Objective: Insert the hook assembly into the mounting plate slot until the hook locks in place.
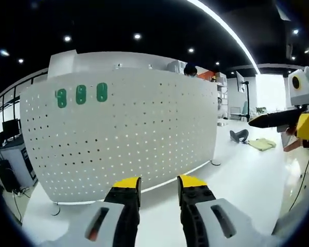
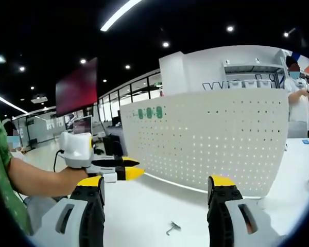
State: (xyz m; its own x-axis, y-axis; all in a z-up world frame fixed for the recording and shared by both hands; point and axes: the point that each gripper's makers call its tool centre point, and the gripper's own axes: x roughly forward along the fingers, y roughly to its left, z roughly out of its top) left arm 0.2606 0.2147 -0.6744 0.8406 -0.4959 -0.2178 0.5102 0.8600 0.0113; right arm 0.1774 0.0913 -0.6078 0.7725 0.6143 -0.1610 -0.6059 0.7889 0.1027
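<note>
Nothing is being gripped yet: the left gripper [image 1: 158, 189] is hovering released before the pegboard [image 1: 118, 134], the right gripper [image 2: 157, 193] spread wide and empty. The hook [image 2: 172, 227] is lying on the table [image 2: 144, 206] at six o'clock. Pickup and insertion are both waiting.

One pegboard [image 1: 118, 139], three green hooks [image 1: 81, 94], one metal hook [image 2: 172, 227]

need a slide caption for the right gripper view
Right claw open above white table with a small metal hook lying between its jaws, facing the white pegboard.
</note>
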